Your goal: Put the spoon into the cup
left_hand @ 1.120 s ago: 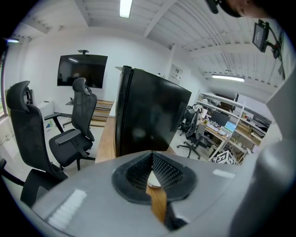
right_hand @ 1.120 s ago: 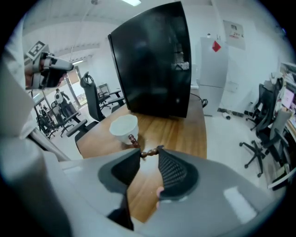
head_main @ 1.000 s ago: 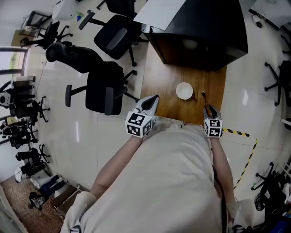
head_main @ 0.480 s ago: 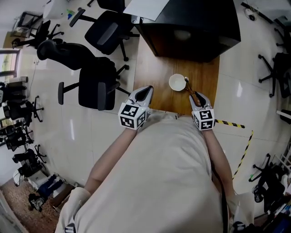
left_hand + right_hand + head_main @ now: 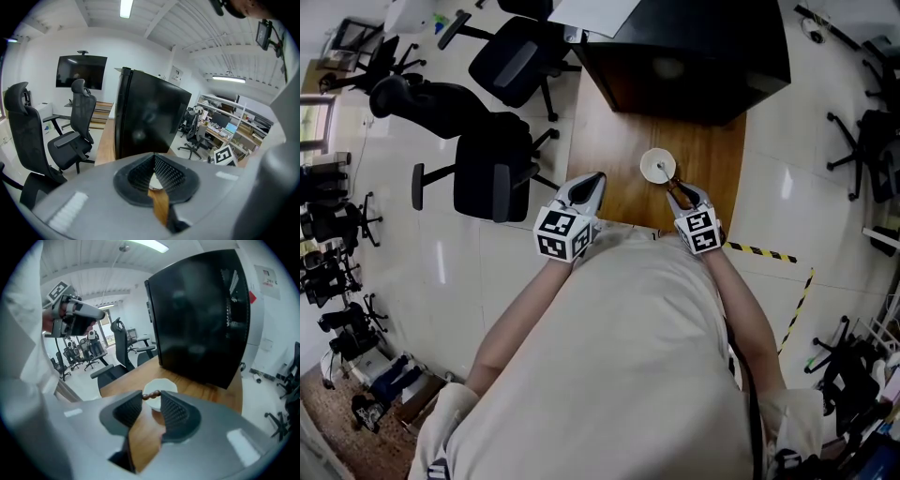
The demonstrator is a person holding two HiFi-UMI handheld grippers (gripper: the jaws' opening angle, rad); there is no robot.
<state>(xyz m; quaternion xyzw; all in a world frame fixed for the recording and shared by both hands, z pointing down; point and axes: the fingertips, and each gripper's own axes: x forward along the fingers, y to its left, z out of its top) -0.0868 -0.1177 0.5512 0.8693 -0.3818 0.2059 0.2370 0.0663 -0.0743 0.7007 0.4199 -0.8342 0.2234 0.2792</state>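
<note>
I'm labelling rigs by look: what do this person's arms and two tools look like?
The left tool and right tool each have a pale grey tapering shell and carry a white cube with black square markers. Their jaws are lined with black dimpled pads. The person wears a light beige short-sleeved top.

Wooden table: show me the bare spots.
Bare wood: left of the cup up to the black cabinet, and right of it to the table edge. Crowded at the cup, where the right hand-held gripper holds the spoon.

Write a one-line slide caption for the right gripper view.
Right gripper holding the spoon near the white cup on a wooden table.
</note>
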